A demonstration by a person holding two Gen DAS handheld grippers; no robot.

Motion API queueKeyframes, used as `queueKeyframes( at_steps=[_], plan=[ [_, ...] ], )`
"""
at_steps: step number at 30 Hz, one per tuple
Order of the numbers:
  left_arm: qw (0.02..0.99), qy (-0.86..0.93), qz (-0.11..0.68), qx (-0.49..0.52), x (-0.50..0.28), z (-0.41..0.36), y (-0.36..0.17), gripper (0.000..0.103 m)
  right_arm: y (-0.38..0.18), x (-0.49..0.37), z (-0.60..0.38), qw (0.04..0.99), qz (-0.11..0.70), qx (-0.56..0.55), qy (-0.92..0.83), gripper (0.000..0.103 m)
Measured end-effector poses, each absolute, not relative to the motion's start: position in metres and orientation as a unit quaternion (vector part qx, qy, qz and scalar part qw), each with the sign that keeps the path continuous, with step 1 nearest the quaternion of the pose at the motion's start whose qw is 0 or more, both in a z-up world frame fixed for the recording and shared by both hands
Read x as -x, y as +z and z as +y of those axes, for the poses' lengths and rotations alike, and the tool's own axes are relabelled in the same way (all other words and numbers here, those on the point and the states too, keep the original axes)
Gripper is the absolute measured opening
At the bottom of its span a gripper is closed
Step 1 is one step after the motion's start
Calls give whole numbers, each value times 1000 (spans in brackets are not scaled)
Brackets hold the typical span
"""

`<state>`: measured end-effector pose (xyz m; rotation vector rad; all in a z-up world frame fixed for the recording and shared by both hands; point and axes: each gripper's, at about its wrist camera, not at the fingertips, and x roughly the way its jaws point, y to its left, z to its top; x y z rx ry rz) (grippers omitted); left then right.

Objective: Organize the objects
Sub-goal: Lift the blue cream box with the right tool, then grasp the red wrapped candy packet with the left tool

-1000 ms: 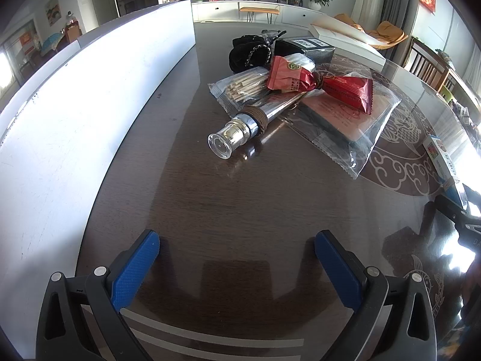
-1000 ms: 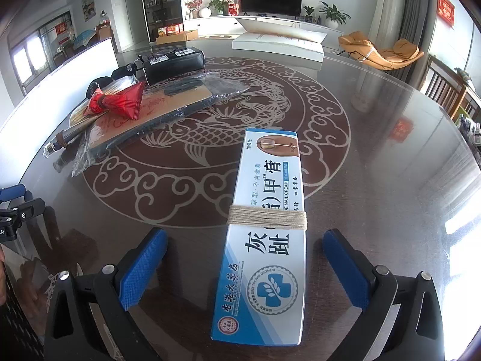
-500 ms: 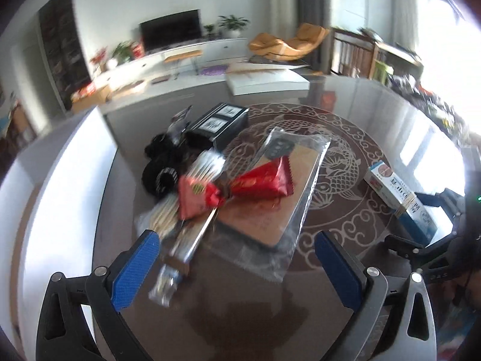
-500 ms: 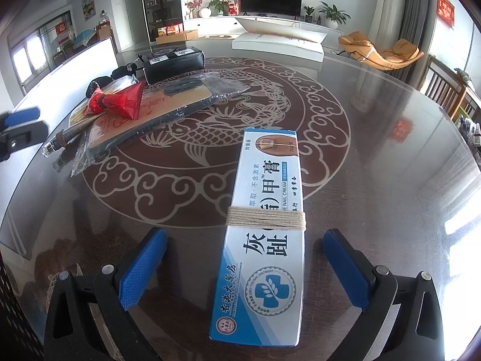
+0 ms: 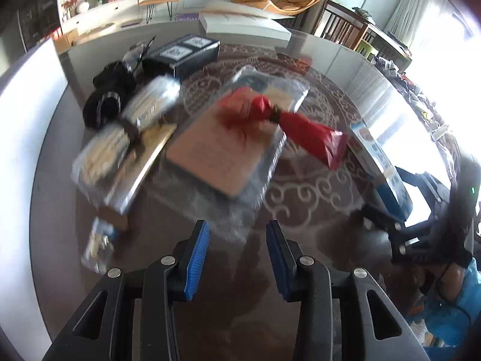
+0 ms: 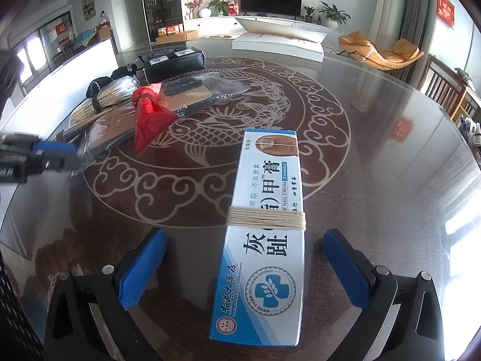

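My left gripper (image 5: pixel 237 225) hovers at the near corner of a clear plastic bag holding a brown board (image 5: pixel 219 156). Its jaws are closing, with the blurred bag corner at the fingertips and no pad visibly pressing it. Red snack packets (image 5: pixel 312 138) lie across the bag's right edge. In the right wrist view, the left gripper (image 6: pixel 54 156) sits at that same bag corner (image 6: pixel 84 159). My right gripper (image 6: pixel 245 234) stands open astride a blue-and-white cream box (image 6: pixel 264 225) tied with twine, its pads clear of the box's sides.
A bag of wooden sticks (image 5: pixel 102 153), a metal bottle (image 5: pixel 96 246), a black pouch (image 5: pixel 105 99) and a dark box (image 5: pixel 186 51) crowd the table's left. A white box (image 5: pixel 243 24) lies at the far edge. A white panel (image 5: pixel 18 120) borders the left side.
The left gripper swung right, over the bag's near corner, and its jaws narrowed. The red packets shifted toward the bag's right edge. The right gripper and cream box stayed still.
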<state>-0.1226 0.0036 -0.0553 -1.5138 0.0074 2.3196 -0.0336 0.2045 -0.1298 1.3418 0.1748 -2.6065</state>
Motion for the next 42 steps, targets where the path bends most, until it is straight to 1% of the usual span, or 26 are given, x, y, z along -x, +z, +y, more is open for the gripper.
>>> queueKeyframes(
  at_steps=[1,3,5,8,11,13,15,17,18,19,20,21,24,27,29,32,34,35,36,37,39,41,42],
  plan=[
    [190,822,-3,537,111,4,-58,40,-130,34,204,102,59,-454,-883,103],
    [181,830,-22,527,96,3,-60,50,-130,34,204,102,59,-454,-883,103],
    [169,833,-58,524,97,3,-59,57,-130,34,205,102,59,-454,-883,103],
    [147,839,-97,514,117,18,-46,57,-130,34,205,102,59,-454,-883,103],
    [120,849,-115,501,151,41,-30,57,-130,34,205,102,59,-454,-883,103],
    [91,849,-110,509,178,61,-27,61,-130,34,204,102,59,-454,-883,103],
    [45,844,-82,528,202,76,-33,73,-130,34,204,102,59,-454,-883,103],
    [5,832,-33,554,221,92,-49,73,-130,34,205,102,59,-454,-883,103],
    [-8,843,3,538,220,97,-49,69,-130,34,205,102,59,-454,-883,103],
    [2,854,17,520,215,98,-48,56,-130,34,205,102,59,-454,-883,103],
    [26,863,5,505,209,94,-47,25,-130,34,204,102,59,-454,-883,103],
    [41,864,-5,502,201,87,-46,18,-130,34,204,102,59,-454,-883,103],
    [59,868,-12,493,164,62,-47,18,-130,34,204,102,59,-454,-883,103],
    [74,859,-45,505,123,28,-54,18,-130,34,204,102,59,-454,-883,103],
    [71,859,-53,503,95,9,-58,18,-130,34,204,102,59,-454,-883,103],
    [47,864,-55,498,75,-7,-58,20,-130,34,204,102,59,-454,-883,103],
    [56,867,-68,490,71,-9,-58,29,-130,34,204,102,59,-454,-883,103],
    [58,869,-67,486,70,-8,-58,48,-130,34,204,102,59,-454,-883,103],
    [52,871,-58,486,73,-4,-60,74,-130,34,204,102,59,-454,-883,103],
    [41,872,-48,486,74,0,-61,82,-130,34,204,102,59,-454,-883,103],
    [37,878,-30,477,73,8,-65,87,-130,34,204,102,59,-454,-883,103],
    [34,878,5,477,70,13,-68,90,-130,34,204,102,59,-454,-883,103],
    [34,879,21,476,68,16,-69,95,-130,34,204,102,59,-454,-883,103]
  ],
)
